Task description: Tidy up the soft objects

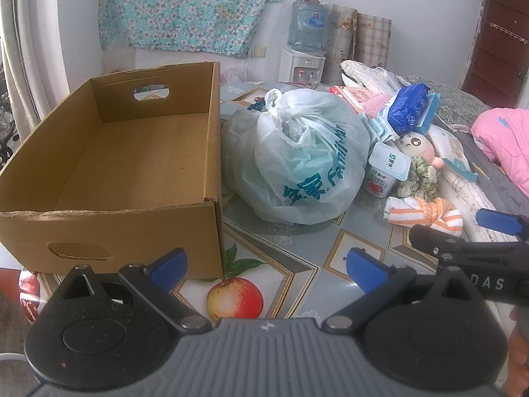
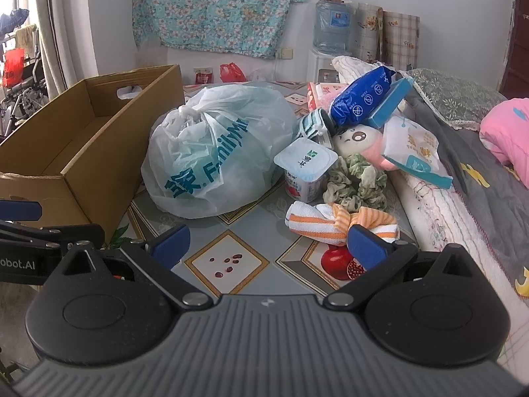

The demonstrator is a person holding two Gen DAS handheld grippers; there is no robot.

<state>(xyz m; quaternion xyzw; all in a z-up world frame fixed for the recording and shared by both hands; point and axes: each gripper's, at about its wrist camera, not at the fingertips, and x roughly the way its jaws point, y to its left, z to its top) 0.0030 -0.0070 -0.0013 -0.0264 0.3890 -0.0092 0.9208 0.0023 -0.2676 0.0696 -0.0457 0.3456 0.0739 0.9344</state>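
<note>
Glossy oilcloth printed with fruit and diamond tiles point(image 2: 228, 228) covered the table, and a floral turquoise cloth point(image 1: 188, 6) was hung on the wall at the top of both views. An open brown cardboard box with cut-out handles point(image 1: 132, 165) was seen at the left of the left wrist frame, empty inside, and was judged to be the place meant for the soft things. Touching its right wall, a knotted translucent white plastic bag with teal lettering point(image 2: 211, 155) was set at mid-frame. To the right of the bag a heap was piled against folded bedding: a white yoghurt cup with a foil lid point(image 2: 305, 168), a green ruffled fabric scrunchie point(image 2: 357, 182), a white-and-orange striped knotted towel point(image 2: 330, 223), a round-faced plush doll point(image 2: 357, 140) and a blue plastic tissue pack point(image 2: 360, 97) on top. The left gripper point(image 1: 266, 269) was held low over the oilcloth just in front of the box corner, its blue-padded fingers point(image 1: 168, 266) spread apart with nothing between them. The right gripper point(image 2: 267, 246) was likewise held wide and empty, its right pad point(image 2: 367, 246) just before the striped towel, which seemed the nearest soft item for a first pick. Nothing had yet been put in the box
</note>
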